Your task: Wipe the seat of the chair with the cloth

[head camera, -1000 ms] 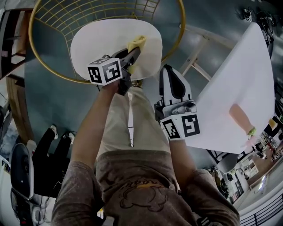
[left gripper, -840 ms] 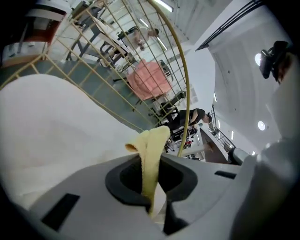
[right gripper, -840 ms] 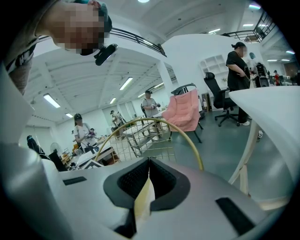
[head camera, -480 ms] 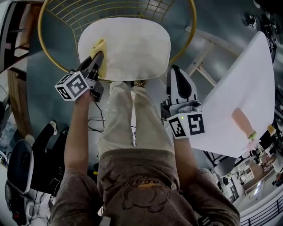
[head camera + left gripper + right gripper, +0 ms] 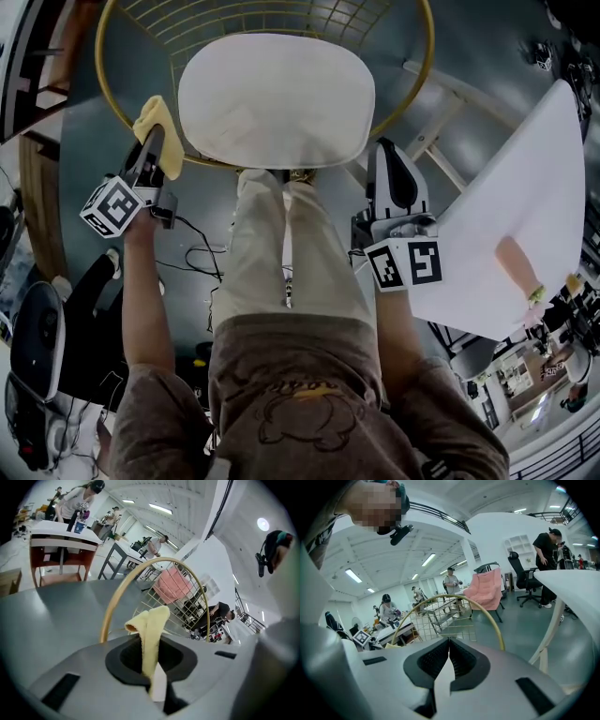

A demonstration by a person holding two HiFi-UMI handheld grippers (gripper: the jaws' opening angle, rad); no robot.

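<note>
The chair's white seat (image 5: 277, 98) lies at the top centre of the head view, ringed by its gold wire frame (image 5: 412, 84). My left gripper (image 5: 153, 142) is off the seat, out past the frame's left rim, shut on a yellow cloth (image 5: 155, 120). In the left gripper view the cloth (image 5: 149, 634) sticks up folded from between the jaws, with the gold frame (image 5: 122, 592) behind it. My right gripper (image 5: 392, 159) hovers to the right of the seat, shut and holding nothing. In the right gripper view its jaws meet, and the gold frame (image 5: 483, 616) arcs beyond my right gripper (image 5: 449, 645).
A white table (image 5: 506, 225) stands to the right, close to the right gripper, with a wooden leg (image 5: 427, 127) beside the chair. Black cables (image 5: 197, 258) lie on the grey floor at the left. An office chair (image 5: 37, 347) stands at lower left. People work at desks far off.
My left gripper has swept the cloth leftward across the seat and off its left edge, past the gold rim. The right gripper has stayed shut beside the seat.
</note>
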